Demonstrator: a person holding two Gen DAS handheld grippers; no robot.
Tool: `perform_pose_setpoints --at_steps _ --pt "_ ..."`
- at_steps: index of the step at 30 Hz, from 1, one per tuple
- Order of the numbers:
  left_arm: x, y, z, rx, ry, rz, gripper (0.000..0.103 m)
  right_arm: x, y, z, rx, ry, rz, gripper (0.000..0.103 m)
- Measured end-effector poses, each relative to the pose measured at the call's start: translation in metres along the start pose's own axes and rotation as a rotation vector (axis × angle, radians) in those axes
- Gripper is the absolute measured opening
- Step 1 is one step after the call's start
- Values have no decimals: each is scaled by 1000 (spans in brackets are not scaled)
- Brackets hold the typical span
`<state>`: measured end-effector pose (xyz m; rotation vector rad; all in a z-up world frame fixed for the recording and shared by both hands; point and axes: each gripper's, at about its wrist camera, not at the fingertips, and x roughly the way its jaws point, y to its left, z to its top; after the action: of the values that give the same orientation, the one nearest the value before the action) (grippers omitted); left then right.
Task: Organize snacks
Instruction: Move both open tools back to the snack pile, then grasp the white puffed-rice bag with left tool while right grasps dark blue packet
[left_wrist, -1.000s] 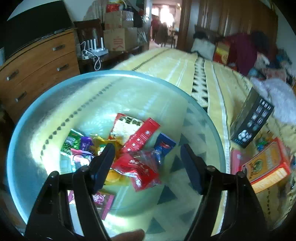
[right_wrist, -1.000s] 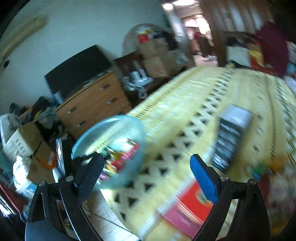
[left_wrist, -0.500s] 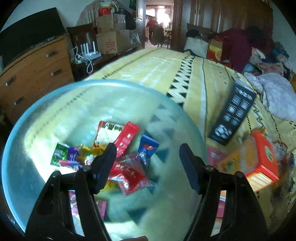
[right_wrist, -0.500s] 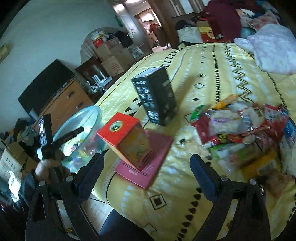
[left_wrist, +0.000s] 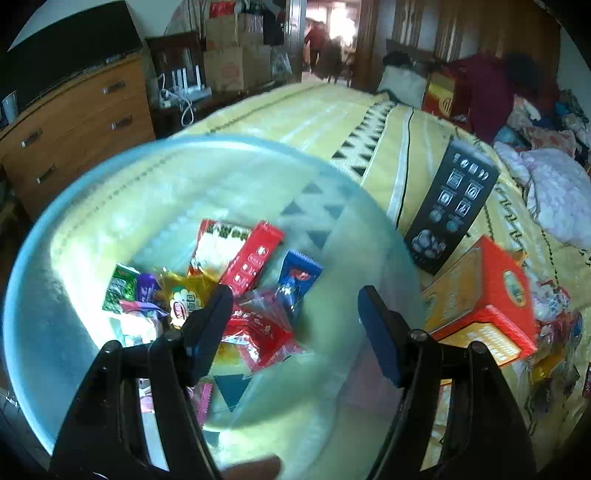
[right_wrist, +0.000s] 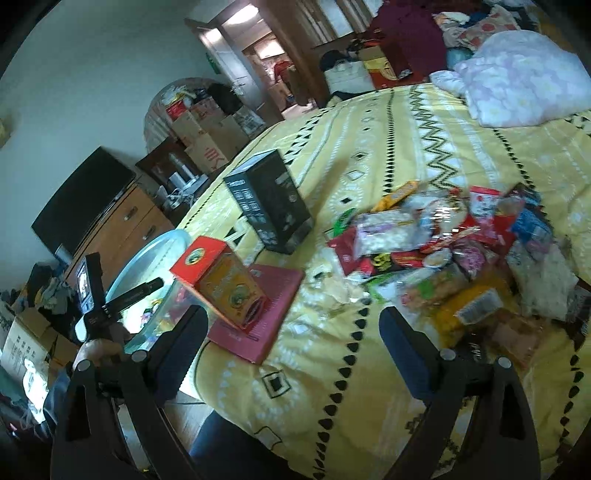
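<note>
The left claw (left_wrist: 293, 314) hangs with its fingers wide apart over a translucent pale-blue plastic bowl (left_wrist: 44, 236), gripping nothing. In the bottom of the bowl lie several wrapped snacks: a red-and-white packet (left_wrist: 218, 247), a long red sachet (left_wrist: 253, 260), a small blue wrapper (left_wrist: 297, 275), a green packet (left_wrist: 120, 288), a yellow one (left_wrist: 186, 297) and a crumpled red bag (left_wrist: 262, 334). The bowl sits at the edge of a bed (left_wrist: 306, 114) covered by a yellow patterned spread, near a wooden chest of drawers (left_wrist: 74, 122).

The right claw (right_wrist: 291, 339) is likewise spread wide and empty, held above the bed (right_wrist: 424, 122). Ahead of it and to the right, a loose heap of snack packets (right_wrist: 443, 236) lies on the spread, well apart from the bowl (right_wrist: 147, 251). Between heap and bowl stand a tall black box (right_wrist: 269, 201), upright, and an orange-and-red carton (right_wrist: 221, 280) that rests tilted on a flat pink box (right_wrist: 273, 306). A hand (right_wrist: 98, 349) at the left edge grips the other tool's handle beside the bowl. A pale folded quilt (right_wrist: 517, 74) lies at the bed's far side.
</note>
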<state>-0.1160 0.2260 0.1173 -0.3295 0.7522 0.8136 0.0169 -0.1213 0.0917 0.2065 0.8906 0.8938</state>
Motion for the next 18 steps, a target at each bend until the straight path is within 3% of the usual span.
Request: perform_pose_setpoints --at_steps 4,6,7,9,11,13,18 --pt "-59 -22 -4 62 -199 24 71 -20 -26 -12 -7 -24 -81 95" --pt "-85 -56 -13 146 -255 -59 75 -26 -46 -24 18 -12 -122 96" --pt "-93 -78 -21 212 -259 -117 82 -27 -61 -33 45 6 -142 96" --pt "-94 -133 -38 354 -167 -309 93 -27 -85 -48 101 38 -170 95" --pt "-81 -178 -50 412 -64 -436 93 -28 -107 -63 165 63 -176 96" --pt "-54 -219 -51 418 30 -502 93 -31 -119 -73 186 73 -178 95" --pt "33 -299 -35 390 227 -502 92 -41 -142 -82 219 74 -160 96"
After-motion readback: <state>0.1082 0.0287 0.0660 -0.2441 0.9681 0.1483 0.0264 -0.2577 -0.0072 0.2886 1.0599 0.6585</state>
